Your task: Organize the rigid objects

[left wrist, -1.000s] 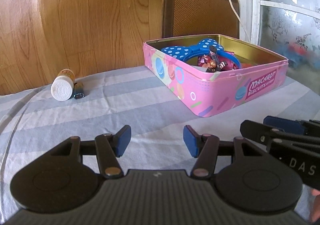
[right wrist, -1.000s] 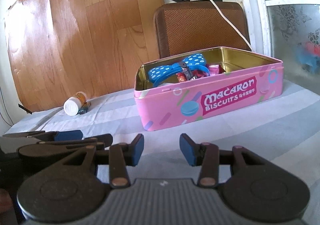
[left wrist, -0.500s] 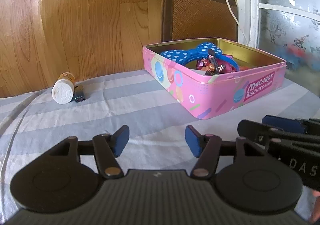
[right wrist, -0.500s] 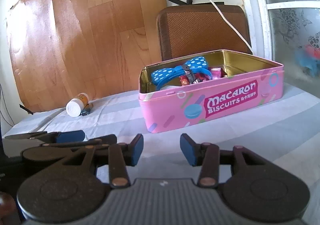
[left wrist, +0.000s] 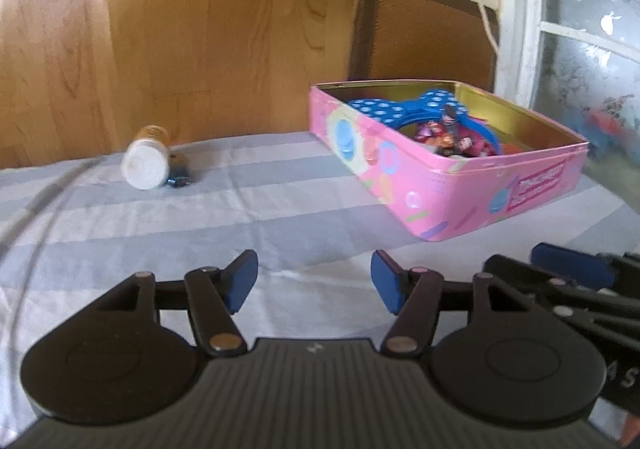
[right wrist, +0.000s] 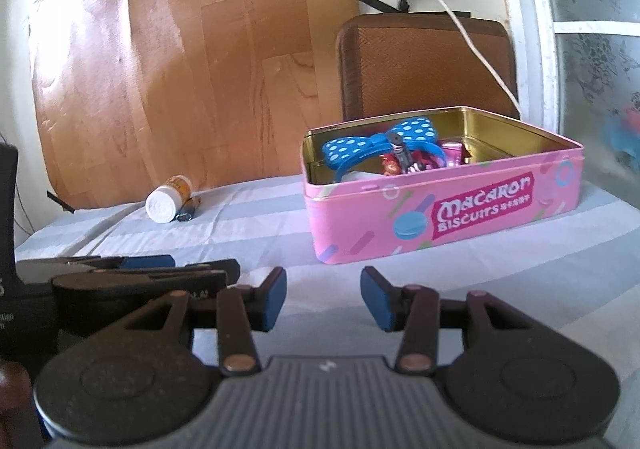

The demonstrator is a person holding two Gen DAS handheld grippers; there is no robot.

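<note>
A pink macaron biscuit tin (left wrist: pixel 472 193) (right wrist: pixel 440 217) stands open on the striped cloth, holding a blue polka-dot bow headband (left wrist: pixel 404 107) (right wrist: pixel 380 141) and small toys. Far left on the cloth lies a white-capped orange bottle (left wrist: pixel 146 163) (right wrist: pixel 166 201) with a small dark blue object (left wrist: pixel 180 173) (right wrist: pixel 188 211) beside it. My left gripper (left wrist: pixel 314 281) is open and empty, well short of both. My right gripper (right wrist: pixel 323 299) is open and empty too, in front of the tin. Each gripper shows at the edge of the other's view.
A brown woven chair back (left wrist: pixel 420 33) (right wrist: pixel 424 65) stands behind the tin. A wood-grain panel (right wrist: pixel 180 69) covers the wall behind the bottle. A white cable (right wrist: pixel 460 17) hangs from a wall plug. A frosted window (right wrist: pixel 592 49) is at the right.
The left gripper's jaws have spread a little. Both views have shifted slightly, with the tin and the bottle sitting a bit further right in the frames.
</note>
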